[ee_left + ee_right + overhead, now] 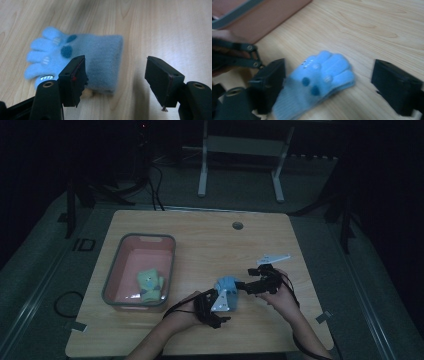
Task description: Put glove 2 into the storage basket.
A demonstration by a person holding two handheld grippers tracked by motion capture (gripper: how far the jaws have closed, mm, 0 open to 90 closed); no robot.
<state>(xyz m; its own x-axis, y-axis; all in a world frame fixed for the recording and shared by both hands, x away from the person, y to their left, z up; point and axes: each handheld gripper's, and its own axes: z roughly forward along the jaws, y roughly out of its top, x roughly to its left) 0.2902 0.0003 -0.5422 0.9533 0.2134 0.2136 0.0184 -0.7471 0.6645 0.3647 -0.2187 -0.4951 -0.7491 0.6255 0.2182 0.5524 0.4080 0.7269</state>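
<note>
both grippers are black, the left gripper and right gripper, each topped by a grey three-cornered plate and trailing black cable; brass-ringed screws sit behind blocky pads.

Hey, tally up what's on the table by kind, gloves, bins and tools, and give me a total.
Gloves: 2, a blue glove on the table and a green glove in the bin.
Bins: 1, the pink bin.
Tools: 2, left tool and right tool.
Total: 5.
</note>
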